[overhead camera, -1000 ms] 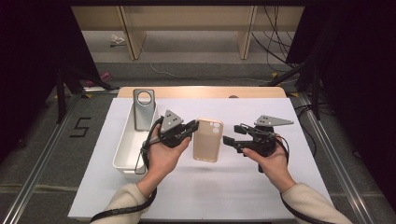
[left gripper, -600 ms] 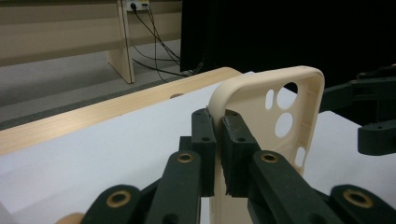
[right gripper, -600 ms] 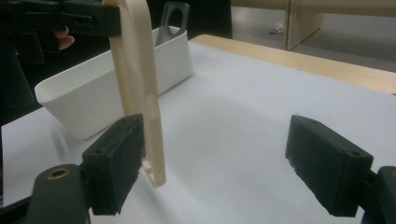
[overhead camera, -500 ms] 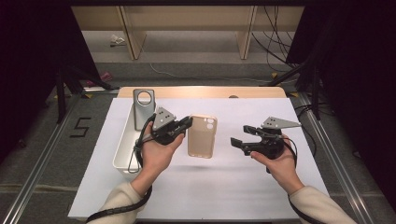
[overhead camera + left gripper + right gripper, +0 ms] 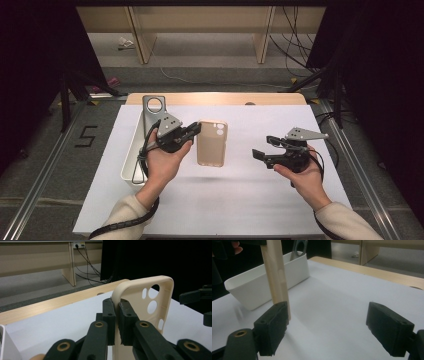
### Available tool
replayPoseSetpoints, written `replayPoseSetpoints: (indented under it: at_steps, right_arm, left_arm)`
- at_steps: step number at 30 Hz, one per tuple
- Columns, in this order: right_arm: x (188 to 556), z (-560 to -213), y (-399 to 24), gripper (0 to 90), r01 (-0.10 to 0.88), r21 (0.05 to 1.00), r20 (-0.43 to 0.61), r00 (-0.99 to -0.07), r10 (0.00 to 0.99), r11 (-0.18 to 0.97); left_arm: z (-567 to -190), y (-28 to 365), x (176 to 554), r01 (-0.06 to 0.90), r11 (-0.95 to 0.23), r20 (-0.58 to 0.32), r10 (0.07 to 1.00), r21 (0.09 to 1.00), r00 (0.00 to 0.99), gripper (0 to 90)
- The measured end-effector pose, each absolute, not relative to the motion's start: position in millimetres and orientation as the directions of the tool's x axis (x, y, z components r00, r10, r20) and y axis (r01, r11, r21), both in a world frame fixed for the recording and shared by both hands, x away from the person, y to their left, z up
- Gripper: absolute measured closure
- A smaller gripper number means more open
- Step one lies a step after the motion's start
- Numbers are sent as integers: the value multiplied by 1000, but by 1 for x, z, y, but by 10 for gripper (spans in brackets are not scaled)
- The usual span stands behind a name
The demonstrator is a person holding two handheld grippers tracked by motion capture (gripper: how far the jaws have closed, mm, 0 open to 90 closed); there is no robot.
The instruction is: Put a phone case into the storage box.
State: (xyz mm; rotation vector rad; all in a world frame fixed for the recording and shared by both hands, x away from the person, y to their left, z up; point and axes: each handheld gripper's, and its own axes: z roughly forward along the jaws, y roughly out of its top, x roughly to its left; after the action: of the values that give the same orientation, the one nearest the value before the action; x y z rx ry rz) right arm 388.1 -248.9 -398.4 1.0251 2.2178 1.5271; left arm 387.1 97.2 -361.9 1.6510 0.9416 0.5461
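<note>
we have the soft beige rubbery phone case pinched by its edge in our left gripper, lifted clear of the white table near the long white plastic bin. our right gripper has just been opening, nothing between its jaws, and sits well apart. the hand-over looks done; what's left, we judge, is placing the case.

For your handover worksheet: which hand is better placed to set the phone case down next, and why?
Left. The left gripper is shut on the phone case; the right gripper stands open, apart from it.
</note>
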Motion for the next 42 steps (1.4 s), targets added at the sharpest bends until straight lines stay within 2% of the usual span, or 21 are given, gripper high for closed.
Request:
replayPoseSetpoints:
  at_steps: [42]
  right_arm:
    - [378, -403, -271, 169, 422, 889, 182, -683, 708, 179]
  left_arm:
    - [-345, 127, 395, 279, -53, -109, 838, 959, 534, 847]
